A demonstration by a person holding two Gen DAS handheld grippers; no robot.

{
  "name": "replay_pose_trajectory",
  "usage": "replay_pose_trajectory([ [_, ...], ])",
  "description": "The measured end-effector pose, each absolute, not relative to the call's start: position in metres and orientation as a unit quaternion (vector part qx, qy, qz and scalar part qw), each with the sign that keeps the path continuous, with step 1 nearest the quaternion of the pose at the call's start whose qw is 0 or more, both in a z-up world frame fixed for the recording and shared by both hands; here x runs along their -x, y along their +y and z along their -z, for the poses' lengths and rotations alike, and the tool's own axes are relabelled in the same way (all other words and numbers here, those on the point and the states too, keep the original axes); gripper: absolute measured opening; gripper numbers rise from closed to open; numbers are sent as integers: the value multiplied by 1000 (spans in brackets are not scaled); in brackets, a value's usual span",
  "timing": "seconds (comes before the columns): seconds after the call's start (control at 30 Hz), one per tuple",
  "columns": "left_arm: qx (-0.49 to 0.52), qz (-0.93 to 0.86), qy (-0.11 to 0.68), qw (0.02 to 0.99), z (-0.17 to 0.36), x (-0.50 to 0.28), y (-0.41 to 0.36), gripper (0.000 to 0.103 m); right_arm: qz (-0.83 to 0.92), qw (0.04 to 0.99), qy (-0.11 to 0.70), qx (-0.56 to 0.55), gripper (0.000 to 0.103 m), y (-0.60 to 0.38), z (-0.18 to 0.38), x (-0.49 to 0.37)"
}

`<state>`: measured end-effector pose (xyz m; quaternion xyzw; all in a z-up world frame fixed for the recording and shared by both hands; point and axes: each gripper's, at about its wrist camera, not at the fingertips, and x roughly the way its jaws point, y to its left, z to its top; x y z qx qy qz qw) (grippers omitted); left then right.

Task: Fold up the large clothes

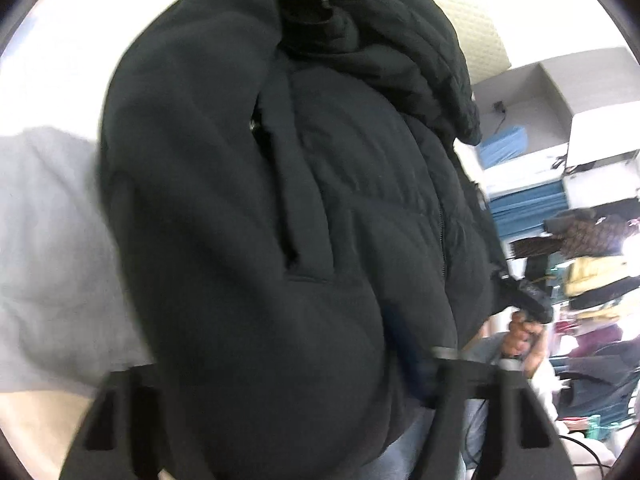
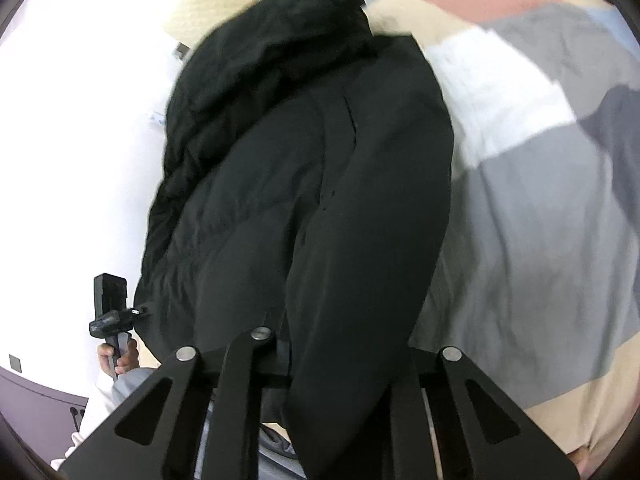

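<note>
Your black puffer jacket fills both views, hanging bunched between your two grippers above the patchwork bedspread, which runs from 12 to 5 o'clock in the right wrist view. Its hood flops over at 12 o'clock in the left wrist view.

Your left gripper has its jaws wrapped in the jacket's bottom bulk; fabric hides the tips, so I can't tell how far they're spread.

Same with your right gripper: a fold drapes down between the finger frames, tips buried, can't tell.

Shelves at 3 o'clock hold white boxes and folded blue cloth, with stacked clothes below.
</note>
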<state>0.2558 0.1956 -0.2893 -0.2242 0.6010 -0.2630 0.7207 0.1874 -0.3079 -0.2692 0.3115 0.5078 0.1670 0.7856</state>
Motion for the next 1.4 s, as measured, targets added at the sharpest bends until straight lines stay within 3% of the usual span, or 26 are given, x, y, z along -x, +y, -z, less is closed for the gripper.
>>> replay_pose_trajectory([
  [0.1,198,241,599,737,272,-252,192,29,-156,797,496,-309,13,-318,257,-180],
  [0.2,196,218,593,750,258,-247,192,18,-153,809,482,-300,10,-326,240,-172],
  [0.3,187,198,573,773,236,-234,189,14,-152,823,471,-278,9,-325,221,-169],
  [0.53,124,156,500,842,169,-192,195,13,-150,862,438,-208,9,-322,174,-154],
  [0.93,163,141,453,865,111,-140,213,11,-139,894,387,-176,9,-324,130,-102],
  [1.4,163,154,404,887,42,-23,213,7,-154,924,321,-143,9,-334,66,3],
])
